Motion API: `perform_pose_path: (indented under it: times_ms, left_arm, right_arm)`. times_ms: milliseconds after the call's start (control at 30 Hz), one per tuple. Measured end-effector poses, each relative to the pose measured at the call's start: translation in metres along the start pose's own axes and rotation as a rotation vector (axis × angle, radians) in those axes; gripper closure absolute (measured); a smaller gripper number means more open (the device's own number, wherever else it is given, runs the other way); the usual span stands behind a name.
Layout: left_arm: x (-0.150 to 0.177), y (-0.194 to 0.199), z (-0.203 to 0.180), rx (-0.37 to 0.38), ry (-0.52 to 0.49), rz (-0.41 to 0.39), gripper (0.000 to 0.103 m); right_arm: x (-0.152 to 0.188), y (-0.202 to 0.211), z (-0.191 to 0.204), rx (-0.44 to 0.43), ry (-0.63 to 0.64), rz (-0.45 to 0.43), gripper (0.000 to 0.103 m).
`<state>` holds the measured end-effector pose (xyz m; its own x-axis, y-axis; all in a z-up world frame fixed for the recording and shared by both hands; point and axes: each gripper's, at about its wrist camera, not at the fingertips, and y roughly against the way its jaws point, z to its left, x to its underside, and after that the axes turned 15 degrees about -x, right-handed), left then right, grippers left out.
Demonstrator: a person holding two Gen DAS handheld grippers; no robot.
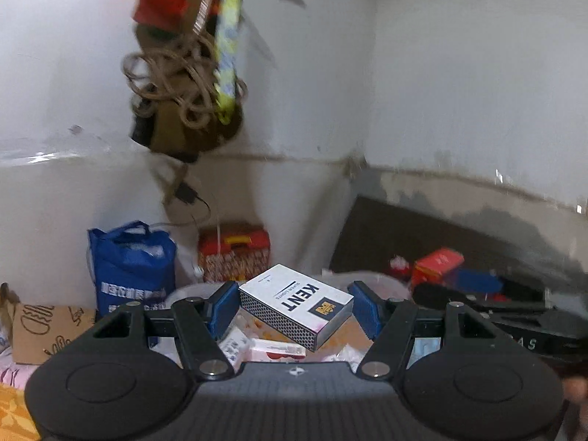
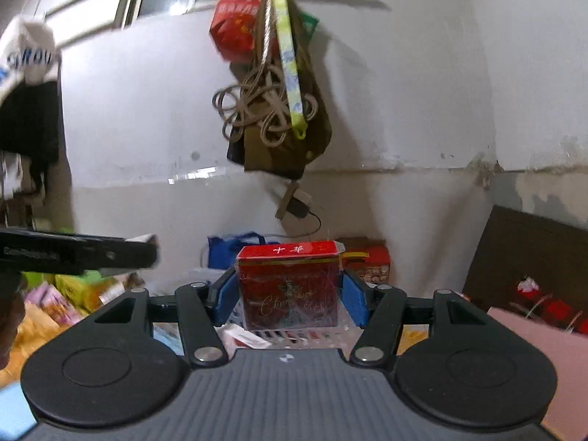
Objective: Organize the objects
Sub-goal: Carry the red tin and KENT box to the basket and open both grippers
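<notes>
Left gripper (image 1: 290,303) clamps a white cigarette pack (image 1: 296,303), flat cardboard, tilted, dotted grey side, held above cluttered small boxes. Right gripper (image 2: 288,294) is closed on a red pack (image 2: 288,288), upright, glossy crinkled cellophane, gold script, raised off the pile.

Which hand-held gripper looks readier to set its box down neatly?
Probably the right hand-held gripper: its red box sits upright and square between the pads. The left hand-held gripper holds the white Kent box tilted, one corner hanging low.
</notes>
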<state>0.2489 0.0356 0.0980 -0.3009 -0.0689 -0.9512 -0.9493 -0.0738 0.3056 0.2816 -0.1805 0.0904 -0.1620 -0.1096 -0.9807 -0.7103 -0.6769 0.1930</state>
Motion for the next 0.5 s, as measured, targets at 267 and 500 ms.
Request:
perform_pose_path:
  times_ms: [267, 500]
  left_arm:
    - [0.027, 0.006, 0.015, -0.029, 0.039, 0.036, 0.022]
    - [0.089, 0.073, 0.038, -0.004, 0.013, 0.038, 0.022]
  right_arm:
    - [0.023, 0.032, 0.001, 0.015, -0.036, -0.037, 0.000]
    - [0.089, 0.068, 0.008, 0.067, -0.094, 0.098, 0.000]
